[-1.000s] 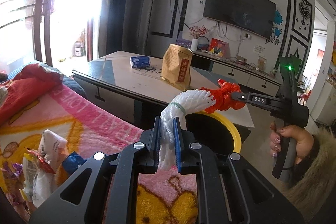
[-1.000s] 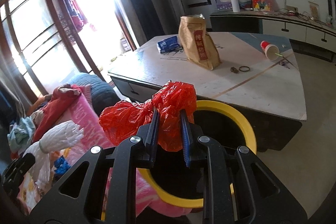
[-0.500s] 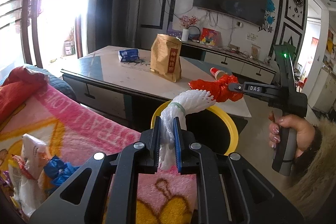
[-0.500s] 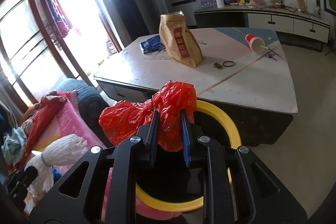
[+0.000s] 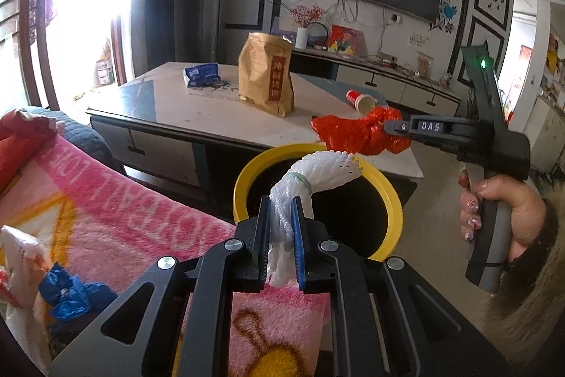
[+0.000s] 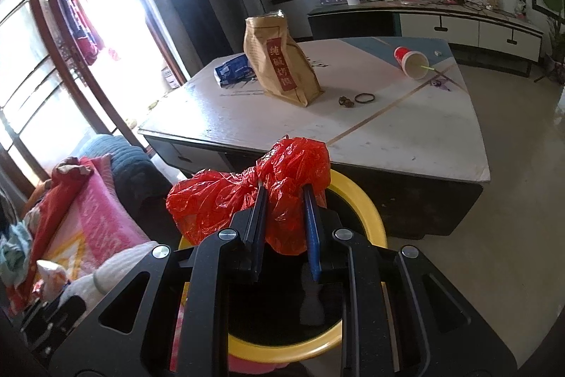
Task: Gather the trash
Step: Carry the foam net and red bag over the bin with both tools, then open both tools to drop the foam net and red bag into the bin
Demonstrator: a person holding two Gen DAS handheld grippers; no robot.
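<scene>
With both tongs clenched on their loads, the main risk at this moment was a release made off target. The left tongs [image 5: 282, 218] gripped a white foam net sleeve [image 5: 317, 172] by its bunched end; the free end drooped over the near part of the yellow-rimmed bin [image 5: 247, 172]. The right tongs [image 6: 284, 200] gripped a crumpled red plastic bag [image 6: 254, 193], which hung above the bin's far rim in the left wrist view. The bag weighed little and could drift or catch on the rim if released while it hung over the edge and not the opening. The sleeve, being springy, could cling to a pad, or tip outward and fall onto the pink blanket [image 5: 123, 218] just left of the bin. The two loads hung close together, so one could snag the other if both were released at once.

Count, from the tongs outward:
- Tongs: two, each loaded.
- Held trash items: two, one sleeve and one bag.
- Bins: one.
- Loose wrappers on the blanket at near left [image 5: 67, 295]: several, white and blue; the exact number could not be told.
- Counter [image 6: 406, 143] beyond the bin: one brown paper bag [image 6: 279, 66], one blue packet [image 6: 233, 69], one tipped red cup [image 6: 411, 59] and one dark ring [image 6: 364, 98].
</scene>
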